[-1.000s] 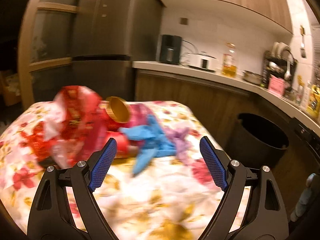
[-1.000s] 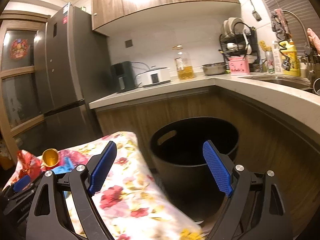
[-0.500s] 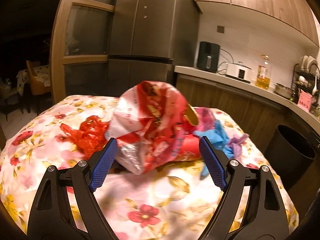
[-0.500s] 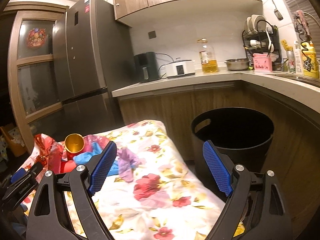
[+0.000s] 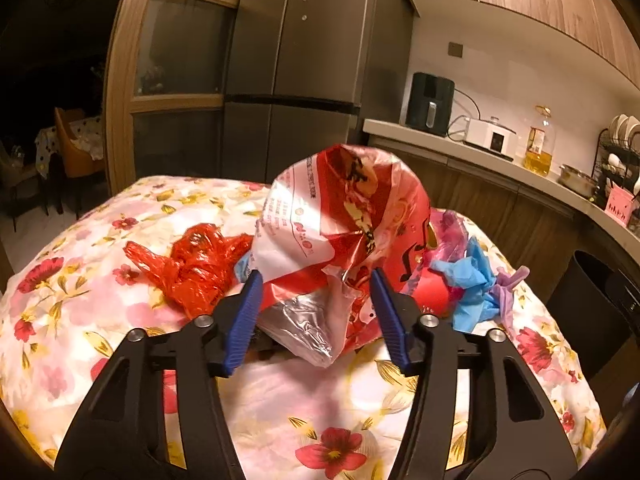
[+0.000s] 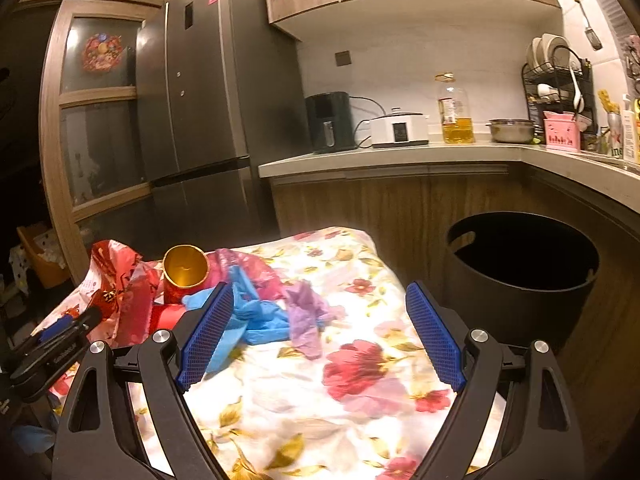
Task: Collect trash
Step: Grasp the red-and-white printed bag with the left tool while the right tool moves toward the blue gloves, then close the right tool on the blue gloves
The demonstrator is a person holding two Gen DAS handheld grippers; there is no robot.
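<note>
A crumpled red and white plastic bag (image 5: 344, 216) lies on the flowered tablecloth (image 5: 280, 400). My left gripper (image 5: 316, 300) is open, its jaws on either side of the bag's lower part, narrower than before. A crumpled red plastic bag (image 5: 196, 264), a red cup with a gold inside (image 6: 186, 272), blue gloves (image 6: 256, 316) and a purple wrapper (image 6: 306, 316) lie around it. My right gripper (image 6: 320, 320) is open and empty above the table, near the blue gloves. The black trash bin (image 6: 524, 276) stands on the floor to the right of the table.
A grey fridge (image 6: 200, 120) stands behind the table. The kitchen counter (image 6: 400, 156) carries an air fryer, a cooker, an oil bottle and a dish rack. The left gripper shows at the left edge of the right wrist view (image 6: 48, 352).
My left gripper has moved up to the red and white bag and its jaws have narrowed around it. My right gripper has swung left from the bin toward the table.
</note>
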